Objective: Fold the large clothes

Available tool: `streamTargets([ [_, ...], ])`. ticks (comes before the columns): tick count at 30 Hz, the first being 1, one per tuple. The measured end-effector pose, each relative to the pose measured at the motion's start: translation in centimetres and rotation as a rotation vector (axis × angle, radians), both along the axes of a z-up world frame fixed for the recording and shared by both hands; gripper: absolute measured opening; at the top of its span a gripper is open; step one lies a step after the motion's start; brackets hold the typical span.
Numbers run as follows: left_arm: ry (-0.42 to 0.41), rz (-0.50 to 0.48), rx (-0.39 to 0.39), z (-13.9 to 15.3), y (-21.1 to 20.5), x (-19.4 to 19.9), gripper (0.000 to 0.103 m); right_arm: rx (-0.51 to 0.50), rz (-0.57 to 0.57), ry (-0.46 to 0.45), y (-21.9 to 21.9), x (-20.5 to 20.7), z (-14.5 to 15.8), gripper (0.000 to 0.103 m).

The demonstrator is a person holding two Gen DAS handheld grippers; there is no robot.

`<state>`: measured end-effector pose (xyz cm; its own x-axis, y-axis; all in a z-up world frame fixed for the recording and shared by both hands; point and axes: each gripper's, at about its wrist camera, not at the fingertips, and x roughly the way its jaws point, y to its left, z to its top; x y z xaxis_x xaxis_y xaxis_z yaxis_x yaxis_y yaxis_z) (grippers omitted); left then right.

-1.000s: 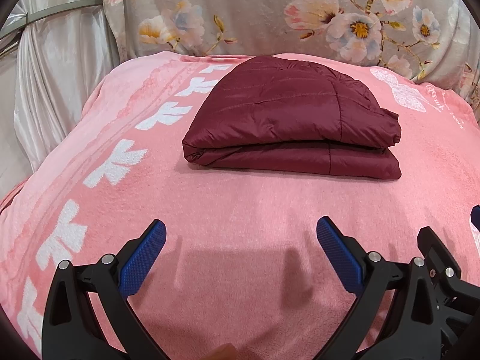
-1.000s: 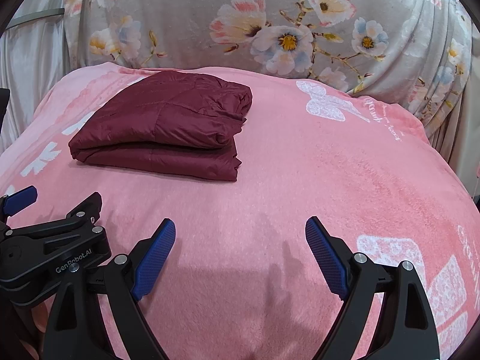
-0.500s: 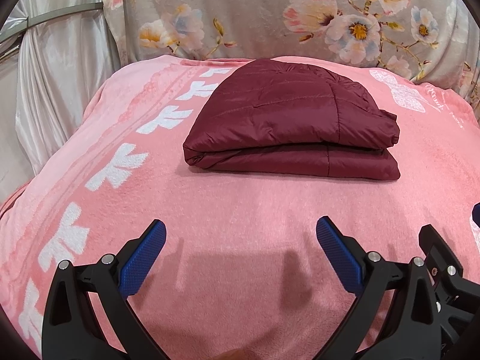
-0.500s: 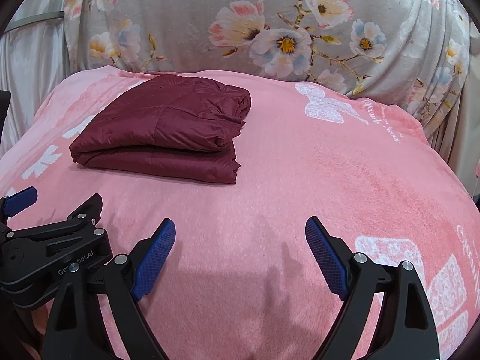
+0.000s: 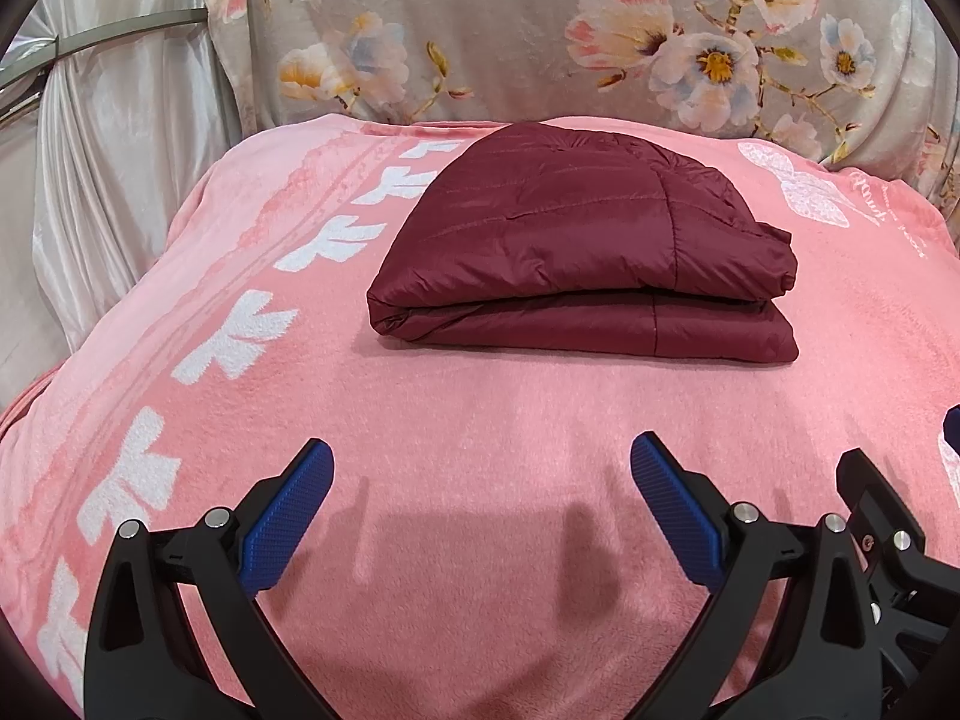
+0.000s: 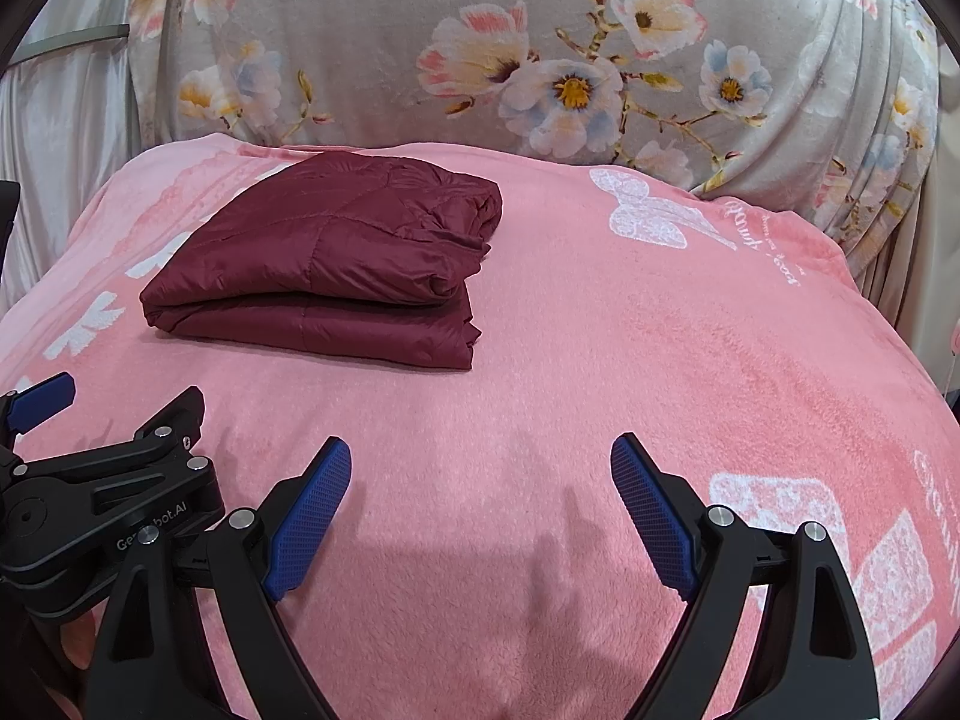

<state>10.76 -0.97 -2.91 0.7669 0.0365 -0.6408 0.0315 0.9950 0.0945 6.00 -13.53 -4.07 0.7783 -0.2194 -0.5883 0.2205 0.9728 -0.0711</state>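
Note:
A dark red quilted jacket [image 5: 576, 240] lies folded in a flat stack on the pink blanket [image 5: 480, 420], toward the back. The right wrist view shows the same jacket [image 6: 324, 264] at the left. My left gripper [image 5: 480, 468] hovers over bare blanket well in front of the jacket, its blue pads wide apart and nothing between them. My right gripper [image 6: 480, 462] stands just as wide, open and empty, to the right of the jacket. The left gripper's black frame [image 6: 108, 492] shows at the lower left of the right wrist view.
A grey floral cloth [image 5: 540, 30] rises behind the blanket. A pale silky curtain [image 5: 108, 150] hangs at the left. The pink blanket carries white leaf prints [image 5: 240, 336] along its left side and white lettering [image 6: 780, 252] at the right, where it drops off.
Both views have shifted very slightly; the jacket sits a touch higher in the frames than a second ago. Both grippers stay wide apart and empty.

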Motion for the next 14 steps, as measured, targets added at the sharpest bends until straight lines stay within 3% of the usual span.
streamTargets([
  [14, 0.001, 0.000, -0.001, -0.01, -0.05, -0.17, 0.097, 0.001, -0.003, 0.000, 0.10, 0.00, -0.03, 0.086],
])
